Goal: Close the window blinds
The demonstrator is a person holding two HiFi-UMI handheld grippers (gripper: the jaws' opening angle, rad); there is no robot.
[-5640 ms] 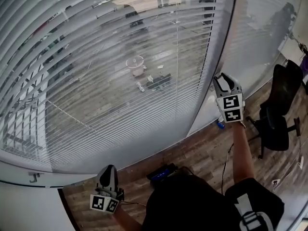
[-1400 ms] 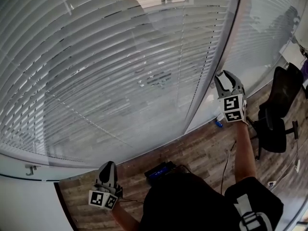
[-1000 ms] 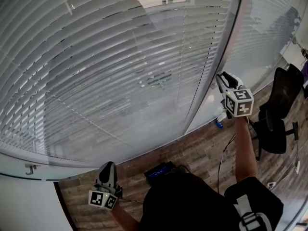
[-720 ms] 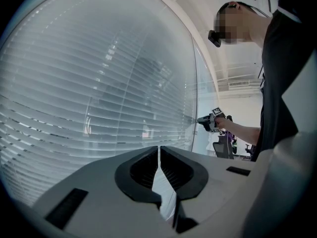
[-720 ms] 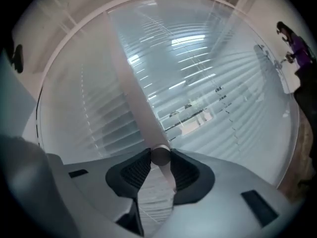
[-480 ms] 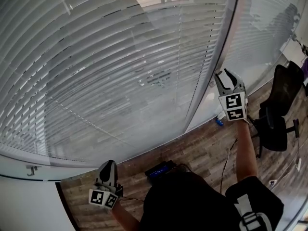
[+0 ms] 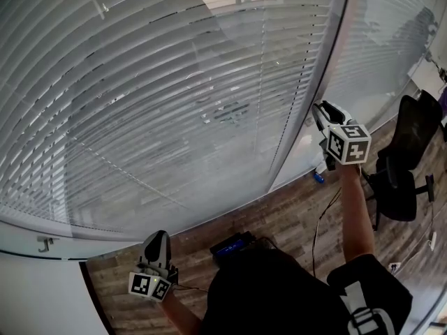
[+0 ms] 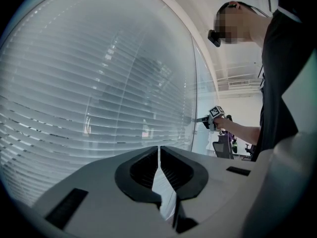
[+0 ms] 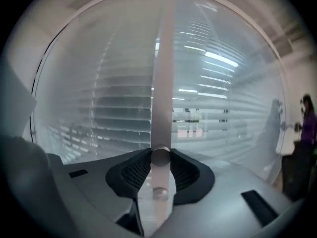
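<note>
**Right gripper clamped on the tilt wand, blinds nearly shut**

The window blinds (image 7: 174,103) fill most of the head view. Their slats are tilted almost flat against the glass, and only thin gaps let dim shapes from outside show through. A pale window post (image 7: 314,82) divides this large panel from a second, narrower run of slats on the right.

The right gripper (image 7: 320,110) is raised at arm's length just beside that post, with its marker cube (image 7: 347,143) turned toward the camera. In the right gripper view the tilt wand (image 9: 161,98) hangs straight down in front of the blinds and ends between the jaws. Its rounded lower tip (image 9: 159,157) sits level with the pads, which press on it from both sides. The jaws have just been closing, with the wand between them, so this gripper now holds the wand at its very bottom.

The left gripper (image 7: 159,239) hangs low at the person's side over the wood floor (image 7: 293,215), well apart from the wand. In its own view the jaws meet in a thin seam with nothing between them. It faces the slats from a distance, and the right gripper (image 8: 214,118) shows far off — beside the post.

A black office chair (image 7: 405,159) stands on the floor to the right.
</note>
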